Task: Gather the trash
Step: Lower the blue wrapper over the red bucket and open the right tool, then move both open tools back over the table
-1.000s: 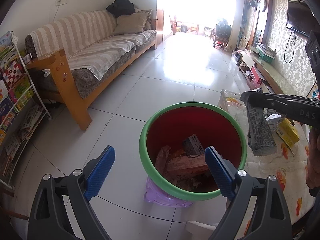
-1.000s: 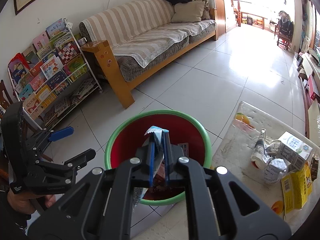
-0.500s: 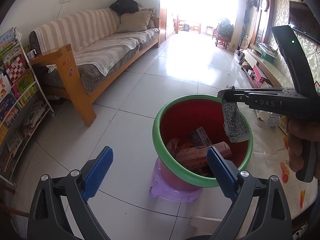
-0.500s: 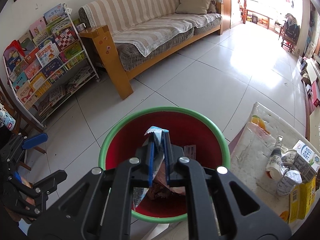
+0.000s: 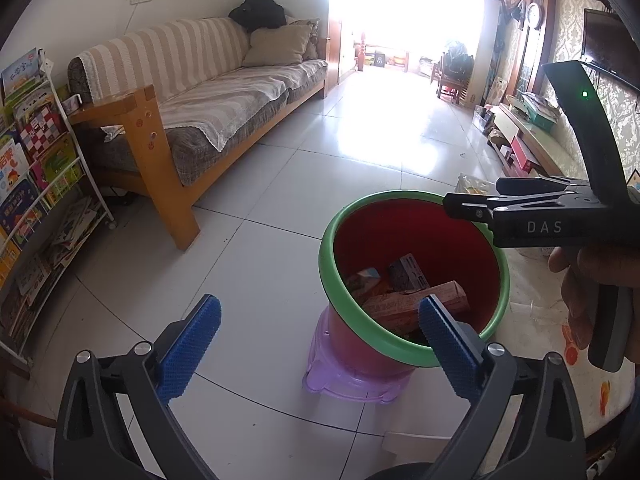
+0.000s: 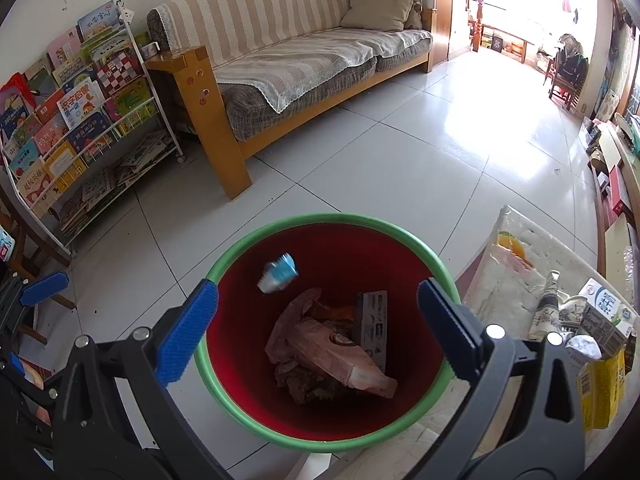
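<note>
Red inside and green-rimmed, the bin (image 6: pixel 320 432) sat under the right gripper (image 6: pixel 318 330), whose jaws had just sprung wide apart. A blue-white wrapper (image 6: pixel 279 273) fell between them toward the pink box (image 6: pixel 340 356) inside. The left gripper (image 5: pixel 320 338) gaped empty.

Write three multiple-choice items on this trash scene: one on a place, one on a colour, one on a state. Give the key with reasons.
1. Where is the small blue-and-white wrapper?
A. on the sofa
B. inside the bin's mouth
C. on the floor

2. What colour is the bin rim?
A. green
B. yellow
C. black

3. How does the right gripper stand?
A. clamped on a carton
B. shut, empty
C. open, empty

Key: B, it shows against the red inner wall; A, a green ring tops the red bin; C, its jaws have just opened and nothing lies between the pads.
</note>
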`<action>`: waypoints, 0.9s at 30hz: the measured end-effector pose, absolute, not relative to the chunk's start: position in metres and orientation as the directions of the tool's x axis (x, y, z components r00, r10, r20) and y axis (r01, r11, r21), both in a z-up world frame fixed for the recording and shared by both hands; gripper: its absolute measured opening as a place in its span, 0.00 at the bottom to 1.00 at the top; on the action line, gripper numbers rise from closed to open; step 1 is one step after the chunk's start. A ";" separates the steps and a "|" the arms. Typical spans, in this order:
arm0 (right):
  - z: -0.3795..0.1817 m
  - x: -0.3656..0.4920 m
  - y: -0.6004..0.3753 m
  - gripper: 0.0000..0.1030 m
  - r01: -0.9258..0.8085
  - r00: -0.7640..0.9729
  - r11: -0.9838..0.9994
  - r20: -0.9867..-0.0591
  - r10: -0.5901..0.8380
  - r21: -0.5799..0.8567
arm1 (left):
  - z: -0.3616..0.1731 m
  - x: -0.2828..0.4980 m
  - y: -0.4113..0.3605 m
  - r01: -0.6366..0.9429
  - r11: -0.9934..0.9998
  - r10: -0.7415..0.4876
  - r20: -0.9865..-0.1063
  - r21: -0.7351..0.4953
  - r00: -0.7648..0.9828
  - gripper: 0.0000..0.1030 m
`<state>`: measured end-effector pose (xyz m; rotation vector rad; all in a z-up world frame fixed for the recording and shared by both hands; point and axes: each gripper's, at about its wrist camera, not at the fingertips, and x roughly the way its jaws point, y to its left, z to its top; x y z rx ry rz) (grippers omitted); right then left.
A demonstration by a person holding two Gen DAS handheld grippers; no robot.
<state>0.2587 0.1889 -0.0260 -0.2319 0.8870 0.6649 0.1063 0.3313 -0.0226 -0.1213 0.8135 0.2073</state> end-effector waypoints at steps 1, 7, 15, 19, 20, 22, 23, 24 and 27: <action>-0.025 0.258 0.188 0.96 -0.623 0.455 0.780 -0.779 0.432 0.068 | -0.022 0.106 0.330 -0.227 0.973 0.136 -0.729 -0.028 0.671 0.92; -0.017 0.256 0.173 0.96 -0.607 0.474 0.792 -0.768 0.430 0.068 | -0.018 0.107 0.321 -0.210 0.977 0.122 -0.721 -0.033 0.682 0.92; 0.005 0.244 0.125 0.96 -0.578 0.515 0.813 -0.740 0.433 0.073 | -0.010 0.119 0.285 -0.160 0.986 0.086 -0.698 -0.041 0.711 0.92; 0.010 0.231 0.085 0.96 -0.558 0.541 0.828 -0.732 0.414 0.056 | -0.007 0.129 0.257 -0.110 0.993 0.048 -0.687 -0.048 0.725 0.92; 0.011 0.228 0.074 0.96 -0.550 0.550 0.834 -0.730 0.405 0.049 | -0.007 0.132 0.249 -0.094 0.994 0.033 -0.688 -0.052 0.725 0.92; 0.011 0.223 0.049 0.96 -0.526 0.566 0.850 -0.730 0.382 0.037 | -0.007 0.139 0.233 -0.062 0.996 -0.001 -0.688 -0.068 0.725 0.92; 0.011 0.221 0.035 0.96 -0.511 0.575 0.859 -0.731 0.368 0.030 | -0.007 0.142 0.225 -0.050 0.996 -0.011 -0.692 -0.069 0.722 0.92; 0.010 0.219 0.022 0.96 -0.496 0.585 0.868 -0.730 0.354 0.023 | -0.008 0.146 0.216 -0.038 0.997 -0.019 -0.697 -0.067 0.717 0.92; 0.009 0.213 -0.023 0.96 -0.439 0.609 0.898 -0.729 0.311 0.016 | -0.008 0.159 0.188 0.007 0.997 -0.056 -0.712 -0.072 0.700 0.92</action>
